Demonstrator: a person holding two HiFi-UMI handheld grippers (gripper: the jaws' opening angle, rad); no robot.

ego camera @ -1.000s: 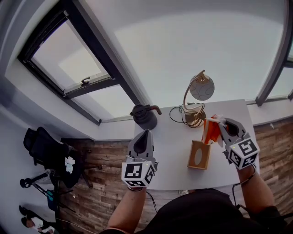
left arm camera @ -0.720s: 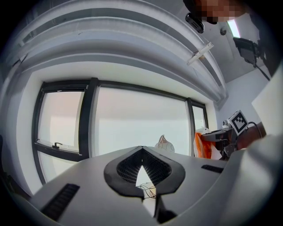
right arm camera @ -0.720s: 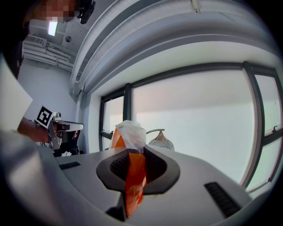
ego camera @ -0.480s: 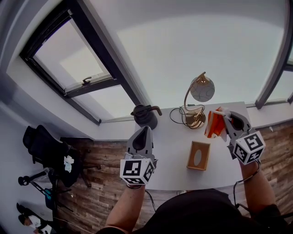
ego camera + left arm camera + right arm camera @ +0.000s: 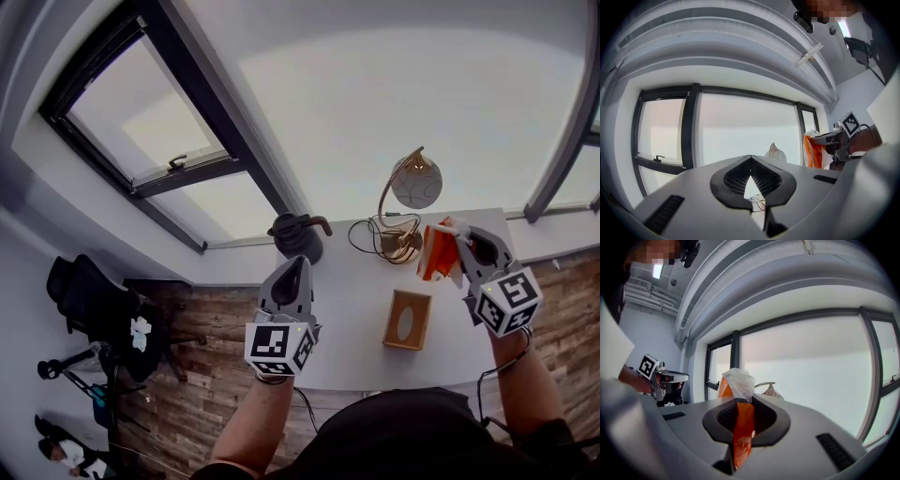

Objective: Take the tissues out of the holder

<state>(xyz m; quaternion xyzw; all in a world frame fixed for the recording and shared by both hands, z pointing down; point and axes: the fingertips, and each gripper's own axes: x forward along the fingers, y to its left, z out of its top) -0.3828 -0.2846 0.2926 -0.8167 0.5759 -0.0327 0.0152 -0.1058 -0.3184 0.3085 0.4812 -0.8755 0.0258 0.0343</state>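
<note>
The orange tissue pack (image 5: pixel 434 253), with a white tissue sticking out of its top, hangs in the air above the table's back right part. My right gripper (image 5: pixel 457 240) is shut on it; in the right gripper view the pack (image 5: pixel 739 437) sits pinched between the pads. The wooden holder (image 5: pixel 407 320) with its oval slot stands on the white table (image 5: pixel 352 286), below and left of the pack and apart from it. My left gripper (image 5: pixel 293 270) is shut and empty, held over the table's left side. The left gripper view shows the pack (image 5: pixel 811 151) far off to the right.
A brass lamp with a round shade (image 5: pixel 412 182) and its coiled cord stand at the back of the table. A dark kettle (image 5: pixel 294 240) sits at the back left corner. Windows run behind the table. Wooden floor, a black chair (image 5: pixel 89 305) and tripods lie to the left.
My right gripper has lifted the orange pack up and away from the holder's top, then held nearly still. The left gripper has barely moved.
</note>
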